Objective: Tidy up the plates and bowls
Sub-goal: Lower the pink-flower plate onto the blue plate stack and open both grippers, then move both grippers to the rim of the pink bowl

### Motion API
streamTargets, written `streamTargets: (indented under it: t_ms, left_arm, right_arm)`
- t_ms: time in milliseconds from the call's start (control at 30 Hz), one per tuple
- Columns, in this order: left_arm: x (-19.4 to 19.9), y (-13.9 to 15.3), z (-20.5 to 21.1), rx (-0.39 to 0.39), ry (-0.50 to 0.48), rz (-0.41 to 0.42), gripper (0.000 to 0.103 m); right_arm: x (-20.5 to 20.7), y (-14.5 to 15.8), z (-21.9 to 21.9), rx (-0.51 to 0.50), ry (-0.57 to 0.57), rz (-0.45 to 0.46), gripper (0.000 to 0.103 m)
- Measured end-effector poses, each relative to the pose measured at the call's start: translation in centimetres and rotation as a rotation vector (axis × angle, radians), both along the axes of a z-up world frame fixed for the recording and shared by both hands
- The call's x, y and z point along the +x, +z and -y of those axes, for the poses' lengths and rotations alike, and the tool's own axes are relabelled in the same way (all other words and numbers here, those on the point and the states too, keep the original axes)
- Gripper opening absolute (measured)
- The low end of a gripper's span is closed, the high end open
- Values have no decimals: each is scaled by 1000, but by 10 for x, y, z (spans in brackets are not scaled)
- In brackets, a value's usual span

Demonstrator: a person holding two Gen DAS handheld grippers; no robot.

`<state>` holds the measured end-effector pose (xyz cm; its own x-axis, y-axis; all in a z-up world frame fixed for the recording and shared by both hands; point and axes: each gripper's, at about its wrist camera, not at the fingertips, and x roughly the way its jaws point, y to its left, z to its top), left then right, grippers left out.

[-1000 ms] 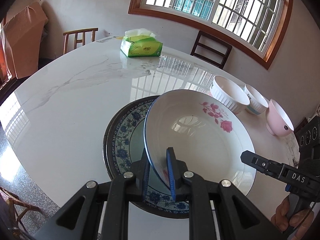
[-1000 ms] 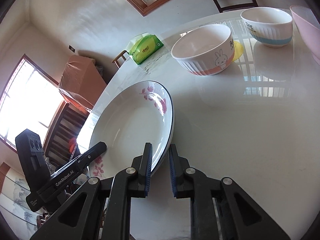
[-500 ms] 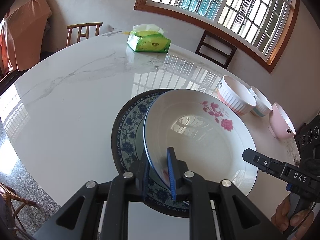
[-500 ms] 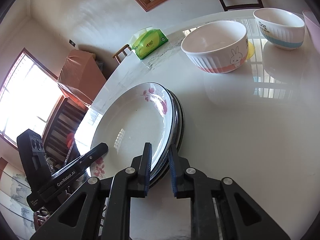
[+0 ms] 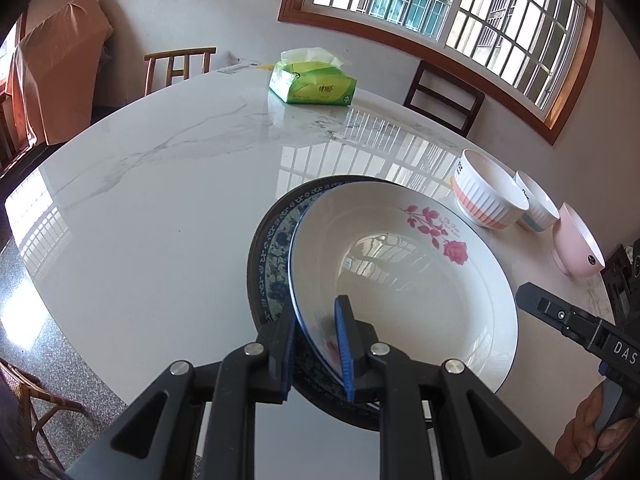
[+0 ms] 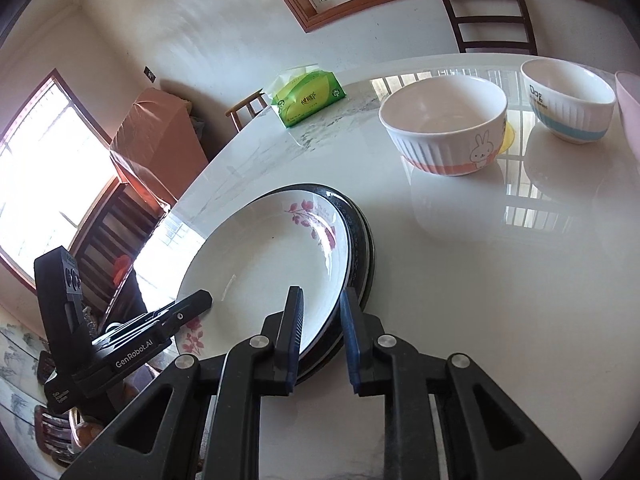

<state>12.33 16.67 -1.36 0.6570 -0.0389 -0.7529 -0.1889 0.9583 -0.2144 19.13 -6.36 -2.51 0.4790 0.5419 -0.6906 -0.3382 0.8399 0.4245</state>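
A white plate with pink roses [image 5: 400, 280] lies over a dark blue-patterned plate [image 5: 272, 264] on the marble table. My left gripper [image 5: 316, 344] is shut on the white plate's near rim. My right gripper [image 6: 320, 332] straddles the opposite rim of the white plate [image 6: 264, 264], its jaws a little apart around it and the dark plate [image 6: 362, 240] below. A white bunny bowl [image 6: 444, 128], a white bowl with a blue band [image 6: 568, 96] and a pink bowl [image 5: 576, 244] stand in a row to the right.
A green tissue pack [image 5: 312, 84] sits at the far side of the table [image 5: 160, 184]. Wooden chairs [image 5: 444, 96] stand around the table's edge. The table edge runs close below both grippers.
The white plate has moved left and come down onto the dark plate. My right gripper's jaws have opened slightly around the rim.
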Motion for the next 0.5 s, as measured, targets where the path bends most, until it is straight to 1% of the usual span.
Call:
streamTargets:
  t_ms: [67,100,167,200,233,300,367,500]
  left_arm:
    - [-1,2,1,38,15,4,19]
    - [-3,4,2,60,27,12,21]
    - [-8,11,4,119,61,48,34]
    - [-11,15,4,145,75,69,45]
    - [-14,19,5,165,83,90,50]
    - [-18,25,7,198,90,117,50]
    - [-20,30,9,204,81,132,50]
    - [-19,33,11,142,30,125,50]
  right_arm:
    - [-1,4,-1,-17,1,19,19]
    - [-2,4,0,-20,0,23,19]
    - [-2,1,1,-14,1,13,19]
    - [-1,-2,2,-13,1,5,19]
    - [-1,-5,2,-13,-1,-1,19]
    - [-1,-9,4,-3,-5,-12,19]
    - [-3,-9,9,16,-10,-14,20]
    - [-7,-10,27,60,-50,-10,20]
